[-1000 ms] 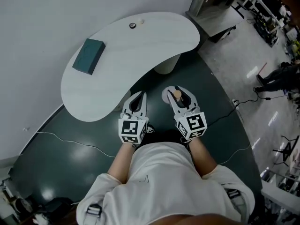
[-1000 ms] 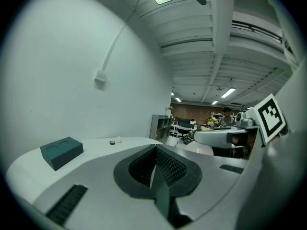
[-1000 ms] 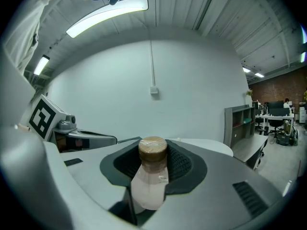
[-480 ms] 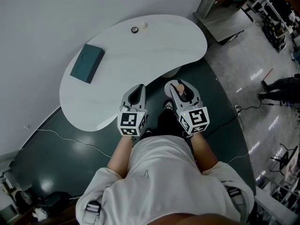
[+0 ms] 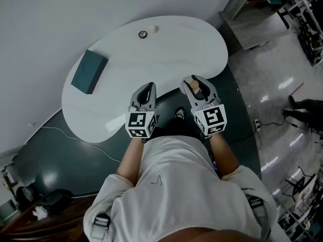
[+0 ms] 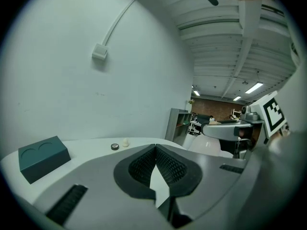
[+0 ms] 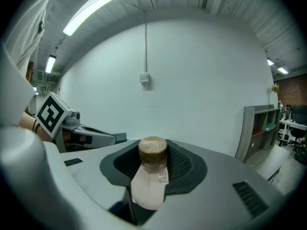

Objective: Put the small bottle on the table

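The small bottle [image 7: 149,186] stands upright in the right claw [image 5: 194,80], whose jaws are partly apart and pressed on its sides. It has a pale pinkish body and a round brown cap [image 7: 153,150]; whether the tint belongs to the bottle or to its contents I cannot tell. It is held at the near right edge of the white worktop [image 5: 166,54], not set down on it. The left claw [image 6: 155,150] has its jaws closed together on nothing. A teal box [image 6: 43,157] with two round shapes pressed into its lid lies far left. Each claw carries a cube of black-and-white square markers.
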